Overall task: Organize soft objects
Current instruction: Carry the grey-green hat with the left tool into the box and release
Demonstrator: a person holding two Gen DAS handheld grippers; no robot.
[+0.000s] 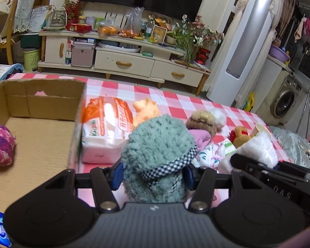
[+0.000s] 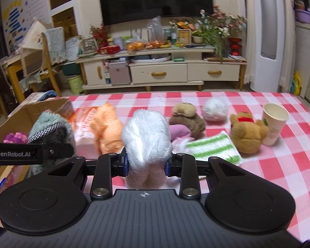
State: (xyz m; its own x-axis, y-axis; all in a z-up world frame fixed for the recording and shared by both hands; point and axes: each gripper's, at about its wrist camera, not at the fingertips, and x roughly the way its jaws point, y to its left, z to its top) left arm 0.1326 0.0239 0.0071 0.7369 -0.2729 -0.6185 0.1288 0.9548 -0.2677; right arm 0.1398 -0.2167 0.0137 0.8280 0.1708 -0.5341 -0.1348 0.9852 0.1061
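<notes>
A: What does the left hand-held gripper [image 1: 153,175] carry?

B: Its fingers are clamped on a teal fuzzy slipper [image 1: 159,150] with a checked trim, at lower centre of the left view, above the pink-checked worktop [image 1: 171,99].

A: And the right hand-held gripper [image 2: 147,165]?

B: Clamped on a white fluffy slipper [image 2: 146,138], at centre of the right view.

A: Where is the box?

B: The open cardboard box [image 1: 41,101] fills the left side of the left view, with a magenta knitted item [image 1: 1,144] inside at far left.

A: What else lies on the worktop?

B: Just beside the box, a tissue pack [image 1: 105,128]; behind it an orange plush [image 2: 107,128]. In the right view, right of centre, a brown plush [image 2: 186,117], a white pompom [image 2: 215,109], a green-striped cloth [image 2: 215,146], a teddy bear [image 2: 246,134] and, touching it, a paper cup [image 2: 273,124].
</notes>
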